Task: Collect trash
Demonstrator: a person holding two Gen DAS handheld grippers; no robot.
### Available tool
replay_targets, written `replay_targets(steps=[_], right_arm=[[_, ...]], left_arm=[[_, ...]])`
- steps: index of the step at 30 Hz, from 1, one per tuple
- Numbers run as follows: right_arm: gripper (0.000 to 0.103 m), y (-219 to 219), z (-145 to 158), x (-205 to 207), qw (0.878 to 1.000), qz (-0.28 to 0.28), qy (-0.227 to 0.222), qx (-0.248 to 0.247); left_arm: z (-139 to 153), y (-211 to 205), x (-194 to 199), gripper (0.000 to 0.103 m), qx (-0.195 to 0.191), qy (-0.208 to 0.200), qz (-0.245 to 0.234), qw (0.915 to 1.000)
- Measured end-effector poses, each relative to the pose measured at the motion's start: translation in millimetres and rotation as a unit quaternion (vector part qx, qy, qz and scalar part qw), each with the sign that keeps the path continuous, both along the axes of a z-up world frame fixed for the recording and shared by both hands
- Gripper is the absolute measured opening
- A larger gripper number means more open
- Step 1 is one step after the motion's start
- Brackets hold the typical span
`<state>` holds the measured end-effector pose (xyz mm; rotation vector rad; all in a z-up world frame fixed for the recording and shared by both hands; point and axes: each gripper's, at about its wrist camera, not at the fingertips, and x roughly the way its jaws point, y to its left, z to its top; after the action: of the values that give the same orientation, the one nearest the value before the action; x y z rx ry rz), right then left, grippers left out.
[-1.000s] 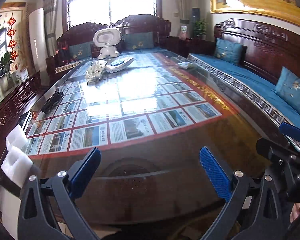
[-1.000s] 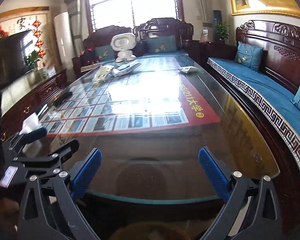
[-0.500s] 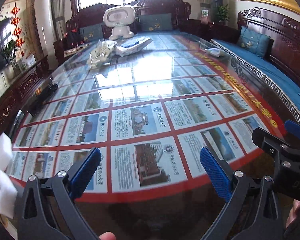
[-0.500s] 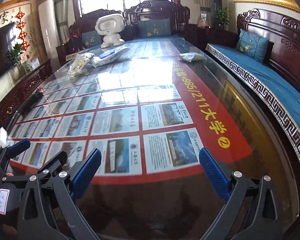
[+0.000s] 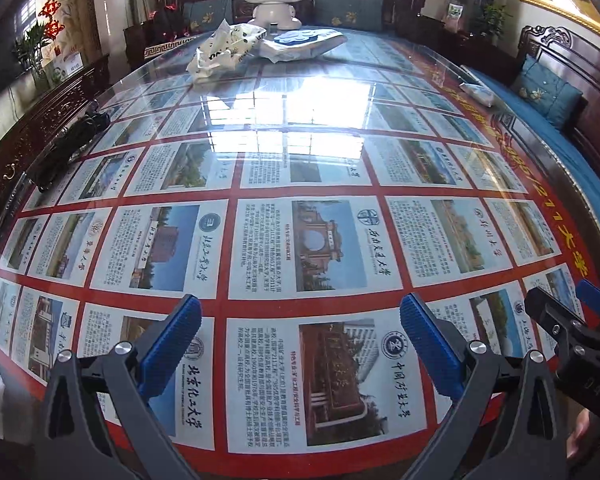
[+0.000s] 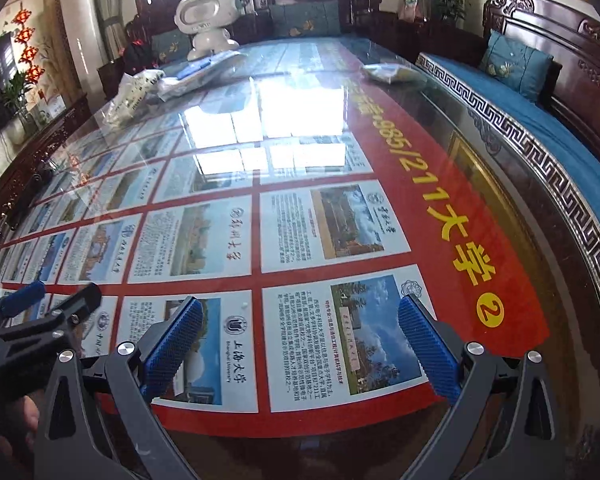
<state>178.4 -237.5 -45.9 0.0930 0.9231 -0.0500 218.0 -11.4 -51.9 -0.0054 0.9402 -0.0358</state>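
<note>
Left wrist view: the left gripper (image 5: 300, 332) hangs over the shiny bench (image 5: 300, 240), fingers spread wide and holding nothing. A crumpled white wrapper (image 5: 224, 50) lies far away, beside a flat packet (image 5: 304, 42).

Right wrist view: the right gripper (image 6: 298, 336) is spread wide and empty too. Another small wrapper (image 6: 392, 72) lies near the far right edge.

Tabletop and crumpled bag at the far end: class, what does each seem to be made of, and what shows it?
Tabletop: apparently glass, glossy; it mirrors the window over a printed poster beneath. Bag: likely thin plastic film, white, creased and slightly shiny.
</note>
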Motion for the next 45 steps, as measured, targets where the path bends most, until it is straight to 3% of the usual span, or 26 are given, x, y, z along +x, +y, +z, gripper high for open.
replay_targets(steps=[3, 45], right_arm=[[0.095, 0.5, -3.9, 3.2, 1.000, 0.003, 0.013, -0.010], [0.095, 2.9, -2.7, 6.5, 1.000, 0.008, 0.017, -0.014]], left_arm=[[-1.3, -3.9, 2.5, 0.099, 0.017, 0.004, 0.000, 0.9998], [-2.4, -2.9, 1.1, 0.101, 0.018, 0.005, -0.006, 0.9998]])
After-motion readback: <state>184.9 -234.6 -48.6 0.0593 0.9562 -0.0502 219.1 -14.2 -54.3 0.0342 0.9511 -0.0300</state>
